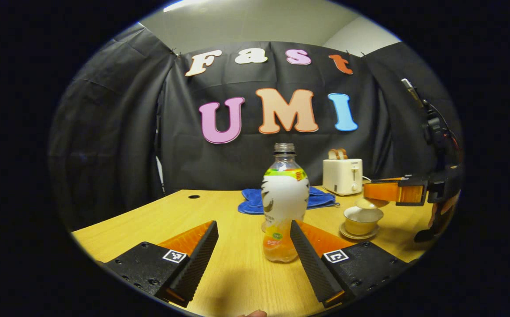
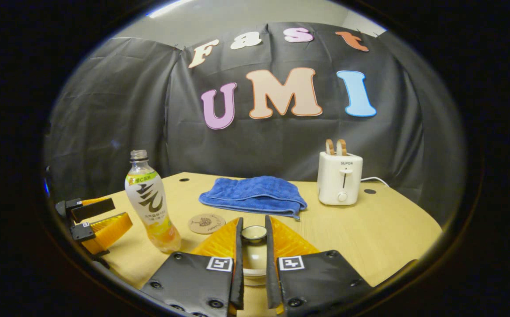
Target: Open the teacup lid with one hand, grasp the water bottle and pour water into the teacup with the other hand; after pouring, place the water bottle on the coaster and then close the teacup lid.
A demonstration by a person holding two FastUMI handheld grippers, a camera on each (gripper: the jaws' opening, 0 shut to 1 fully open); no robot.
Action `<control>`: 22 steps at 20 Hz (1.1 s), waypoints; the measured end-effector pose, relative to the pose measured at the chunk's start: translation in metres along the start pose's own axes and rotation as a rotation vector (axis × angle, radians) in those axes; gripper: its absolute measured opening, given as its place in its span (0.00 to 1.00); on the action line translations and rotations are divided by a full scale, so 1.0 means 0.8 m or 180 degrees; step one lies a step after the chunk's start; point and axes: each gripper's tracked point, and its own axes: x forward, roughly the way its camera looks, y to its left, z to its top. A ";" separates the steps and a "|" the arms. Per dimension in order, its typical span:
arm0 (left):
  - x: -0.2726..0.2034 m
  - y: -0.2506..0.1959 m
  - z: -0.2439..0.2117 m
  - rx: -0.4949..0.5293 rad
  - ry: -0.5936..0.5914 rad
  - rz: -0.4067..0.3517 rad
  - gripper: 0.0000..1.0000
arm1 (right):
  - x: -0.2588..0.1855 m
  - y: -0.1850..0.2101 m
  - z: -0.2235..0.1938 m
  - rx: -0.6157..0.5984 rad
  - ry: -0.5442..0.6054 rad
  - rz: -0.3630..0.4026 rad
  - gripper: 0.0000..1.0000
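my left gripper (image 1: 255, 246) stood wide apart, the water bottle (image 1: 284, 207) upright between its fingers but untouched. my right gripper (image 2: 253, 259) was clamped on the teacup lid (image 2: 254, 233), held above the teacup (image 1: 363, 220). the coaster (image 2: 207, 223) lay just beside the bottle, with bare table (image 2: 395, 233) to the right

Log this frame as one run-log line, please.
phase: lid lifted, bottle approach | right gripper: shut on lid above teacup | left gripper: open, flanking bottle | coaster: bare
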 end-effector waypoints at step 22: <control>0.077 -0.031 -0.017 -0.0030 0.0286 -0.0228 0.65 | -0.047 -0.056 0.008 0.0220 -0.0136 -0.0121 0.22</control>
